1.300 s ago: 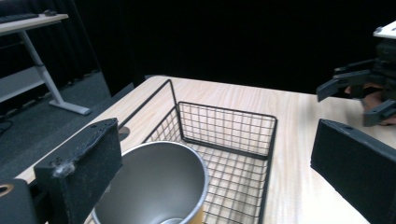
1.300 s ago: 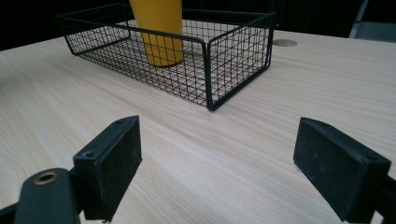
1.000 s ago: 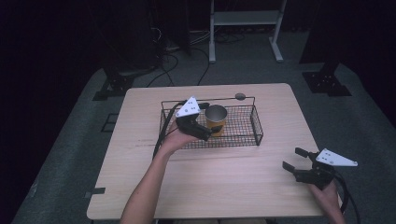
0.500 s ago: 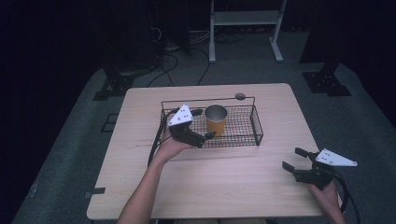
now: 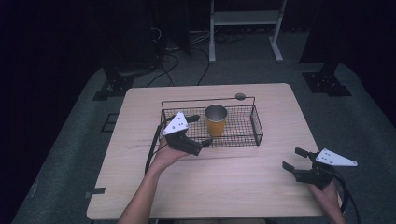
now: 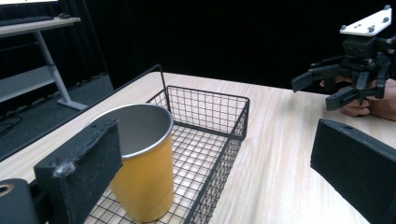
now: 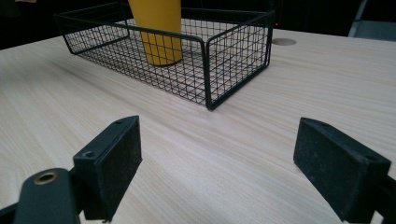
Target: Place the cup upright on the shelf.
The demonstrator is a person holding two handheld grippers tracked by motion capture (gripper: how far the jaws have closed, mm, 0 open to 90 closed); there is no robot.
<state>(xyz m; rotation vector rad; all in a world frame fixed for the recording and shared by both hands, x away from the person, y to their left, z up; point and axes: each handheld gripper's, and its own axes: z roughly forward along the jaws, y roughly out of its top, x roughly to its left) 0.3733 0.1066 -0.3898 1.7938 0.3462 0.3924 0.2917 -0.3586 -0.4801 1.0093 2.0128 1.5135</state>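
Fingers [image 6: 79, 158] of the left gripper [image 5: 196, 135] are standing wide apart, gripping nothing, just near-left of the yellow cup [image 5: 215, 120], which is sitting upright in the wire basket [image 5: 257, 128]. The right gripper [image 5: 294, 159] is idling equally wide open, near right. The cup looks light, stiff and smooth-walled; gripping across its body seems best. The left gripper view is revealing its metal lining; the right gripper view is cutting off the rim

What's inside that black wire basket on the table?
One yellow cup with a silvery rim stands upright in the wire basket, near its middle. The rest of the mesh floor looks bare. The cup's wall hides its own bottom, so whether it holds anything cannot be told.
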